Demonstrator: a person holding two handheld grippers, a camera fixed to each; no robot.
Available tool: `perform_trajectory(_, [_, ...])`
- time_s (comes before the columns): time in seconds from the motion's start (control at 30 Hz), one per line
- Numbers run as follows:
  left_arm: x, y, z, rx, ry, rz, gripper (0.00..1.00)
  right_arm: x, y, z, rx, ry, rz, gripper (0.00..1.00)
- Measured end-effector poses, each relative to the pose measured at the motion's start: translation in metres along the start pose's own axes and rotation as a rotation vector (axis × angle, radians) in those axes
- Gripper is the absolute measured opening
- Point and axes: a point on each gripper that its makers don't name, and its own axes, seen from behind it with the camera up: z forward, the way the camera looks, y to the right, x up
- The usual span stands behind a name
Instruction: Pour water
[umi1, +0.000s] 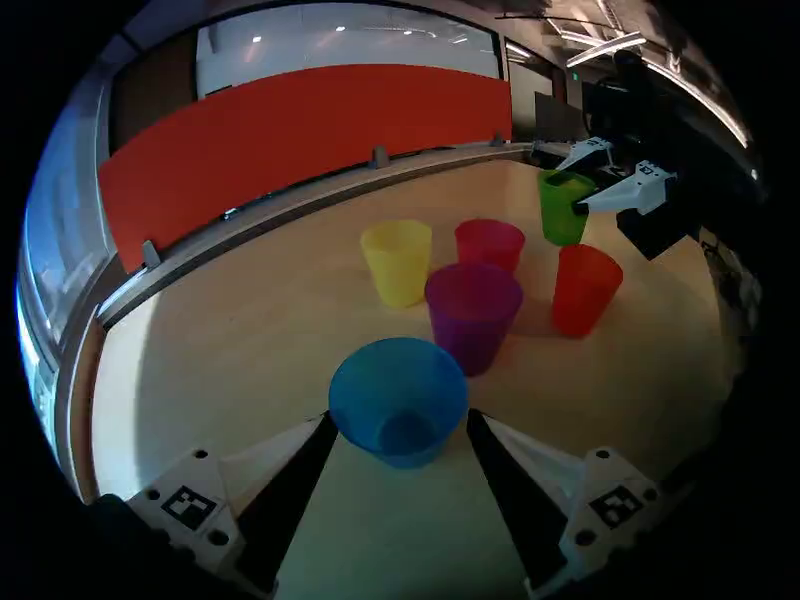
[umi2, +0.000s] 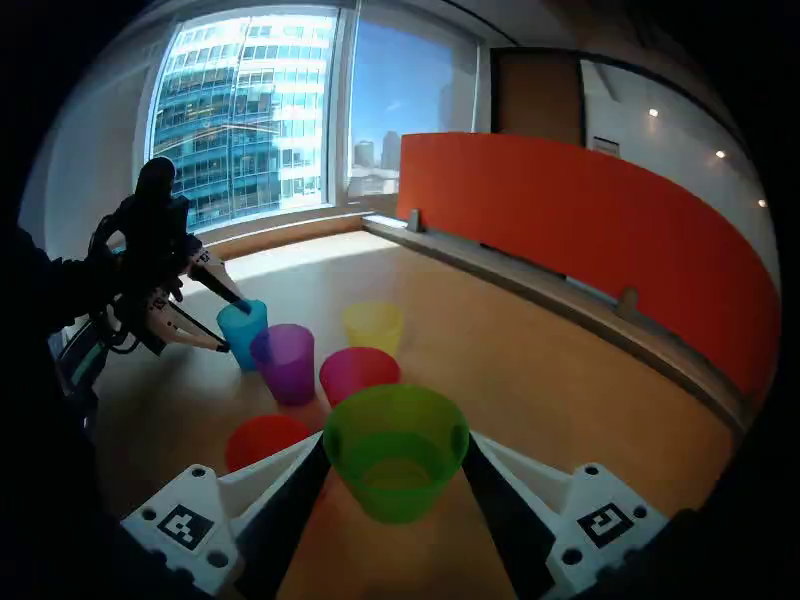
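Blue cup (umi1: 398, 400), green cup (umi2: 396, 450): tapered translucent plastic, each seemingly gripped.

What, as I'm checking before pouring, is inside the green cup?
The green cup, in the right tool, shows its inner wall and bottom, no object inside. Clear water, if any, cannot be told.

clear: table (umi1: 230, 340) left side | blocked: purple cup (umi1: 472, 320), yellow cup (umi1: 398, 262) ahead
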Motion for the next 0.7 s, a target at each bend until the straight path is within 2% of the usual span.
perform_trajectory(0.1, [-0.003, -0.001, -0.003, -0.002, -0.008, -0.014, 0.96, -0.002, 0.001, 0.001, -0.003, -0.002, 0.002, 0.90])
perform_trajectory(0.37, [-0.006, -0.013, -0.018, 0.036, 0.003, -0.031, 0.96, -0.011, 0.005, 0.005, -0.012, -0.017, 0.003, 0.90])
perform_trajectory(0.7, [-0.011, -0.015, -0.031, 0.054, 0.009, -0.031, 0.96, -0.032, 0.005, 0.016, -0.014, -0.054, 0.022, 0.90])
